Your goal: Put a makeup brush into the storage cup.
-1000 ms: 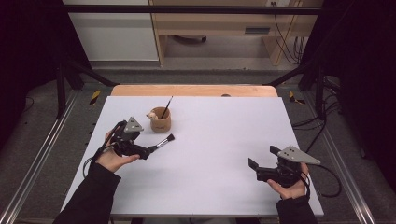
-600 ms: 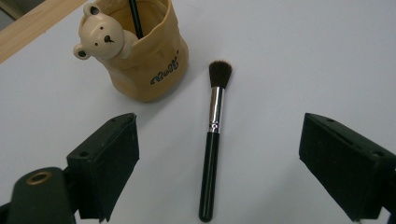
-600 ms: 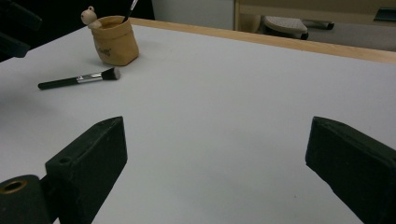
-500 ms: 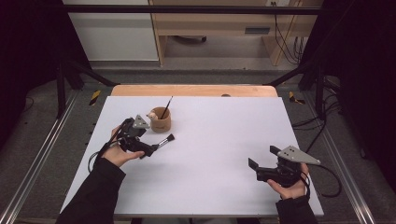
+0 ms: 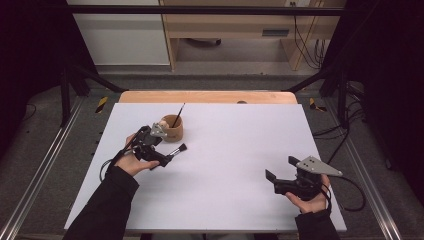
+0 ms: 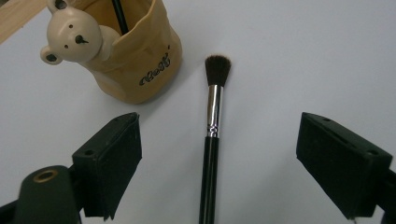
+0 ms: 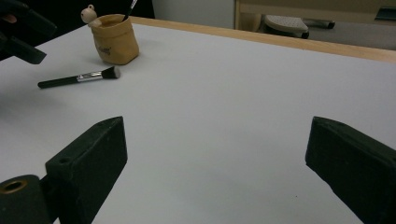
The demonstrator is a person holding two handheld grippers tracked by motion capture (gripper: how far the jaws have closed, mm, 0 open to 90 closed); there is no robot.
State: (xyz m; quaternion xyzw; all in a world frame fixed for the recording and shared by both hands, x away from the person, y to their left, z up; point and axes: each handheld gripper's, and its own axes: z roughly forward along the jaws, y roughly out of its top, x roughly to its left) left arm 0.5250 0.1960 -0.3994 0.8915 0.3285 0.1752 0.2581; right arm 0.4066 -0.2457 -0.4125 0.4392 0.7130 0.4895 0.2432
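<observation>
Your left gripper [image 6: 219,186] has crept toward the cup [image 6: 133,60] since a second ago, jaws spread wide astride the brush [image 6: 211,140] lying flat on the table [image 5: 240,145] beside it, ready to pinch, while your right gripper [image 7: 215,172] waits empty and spread.

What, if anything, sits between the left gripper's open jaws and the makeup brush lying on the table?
Nothing visible does. The left gripper is open above the brush, whose handle runs between the jaws. The bear pouch stands off to one side, beyond the bristles.
</observation>
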